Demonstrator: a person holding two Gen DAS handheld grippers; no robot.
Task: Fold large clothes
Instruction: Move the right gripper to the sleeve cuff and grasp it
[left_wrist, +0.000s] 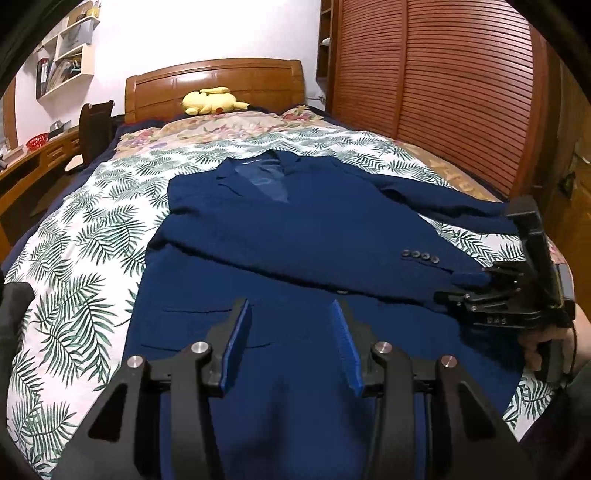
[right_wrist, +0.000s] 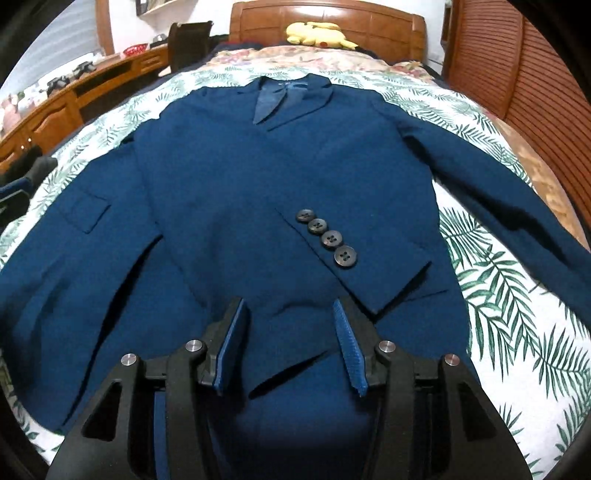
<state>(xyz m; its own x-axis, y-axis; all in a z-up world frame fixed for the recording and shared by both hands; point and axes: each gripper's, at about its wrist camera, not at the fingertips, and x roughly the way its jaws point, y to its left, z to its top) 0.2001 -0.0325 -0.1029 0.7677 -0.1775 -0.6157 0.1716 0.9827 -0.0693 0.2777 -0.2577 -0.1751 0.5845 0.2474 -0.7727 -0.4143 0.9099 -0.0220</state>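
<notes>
A dark blue blazer (left_wrist: 295, 229) (right_wrist: 229, 177) lies face up on the bed, collar toward the headboard. One sleeve is folded across its front, and its cuff (right_wrist: 373, 273) carries several dark buttons (right_wrist: 325, 236). The other sleeve (right_wrist: 498, 177) stretches out to the right over the bedspread. My right gripper (right_wrist: 289, 306) (left_wrist: 461, 284) stands open just short of the folded cuff, nothing pinched between its blue pads. My left gripper (left_wrist: 291, 310) hovers open over the blazer's lower front, near a pocket flap (left_wrist: 192, 314). A hand (left_wrist: 546, 343) holds the right gripper's handle.
The bed has a leaf-print bedspread (left_wrist: 81, 266) (right_wrist: 509, 295) and a wooden headboard (left_wrist: 214, 85). A yellow plush toy (left_wrist: 210, 100) (right_wrist: 317, 34) lies by the pillows. A slatted wooden wardrobe (left_wrist: 443, 92) runs along the right side, a wooden desk (right_wrist: 66, 107) along the left.
</notes>
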